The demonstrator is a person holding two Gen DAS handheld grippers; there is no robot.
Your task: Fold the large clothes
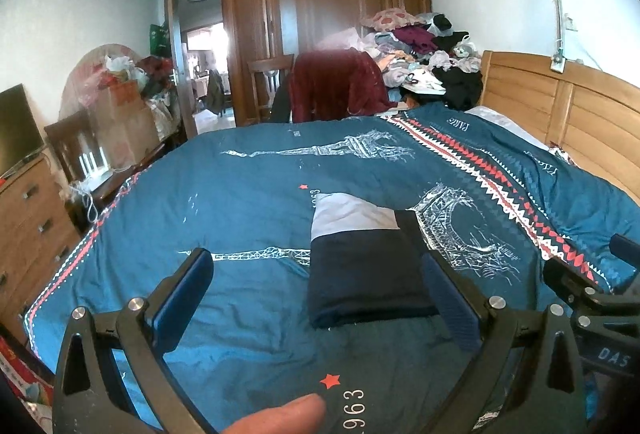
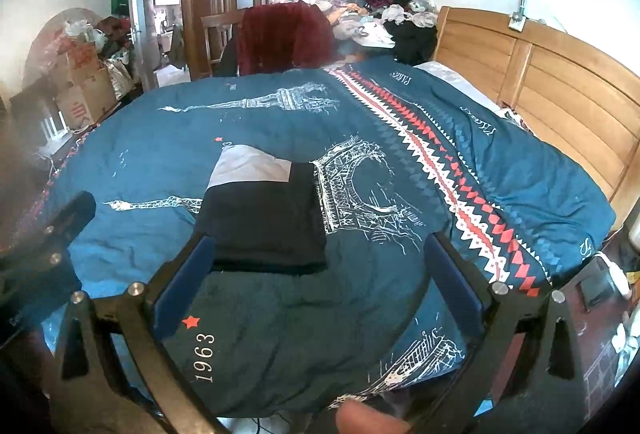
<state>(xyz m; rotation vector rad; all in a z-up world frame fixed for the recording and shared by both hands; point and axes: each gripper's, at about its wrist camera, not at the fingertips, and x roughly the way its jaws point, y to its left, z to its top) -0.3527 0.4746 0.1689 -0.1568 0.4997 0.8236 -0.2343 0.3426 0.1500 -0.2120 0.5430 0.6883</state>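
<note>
The garment lies folded into a compact dark rectangle on the bed, near the middle of the blue quilt, with a pale panel showing at its far end. It looks close to finished, and what remains is likely a last tidy or one more fold.

The left tongs stand wide and empty above the quilt, with the garment between their tips and toward the right one. The right tongs are also wide and empty, their left tip just at the garment's near left corner. Neither pair touches the cloth as far as can be seen.

To do this step well:
- Bring each pair down on a near corner of the rectangle, left on the left corner and right on the right, so the load is even.
- Pinch through all layers at the near edge; catching only the top layer would peel the fold open.
- Keep the tips off the quilt, which is loose and wrinkled and would lift with the garment.
- Carry the near edge toward the far pale end level and at one pace, then lay it down square with the side edges.

Soft stacked cloth will slump if lifted high, so stay low.
</note>
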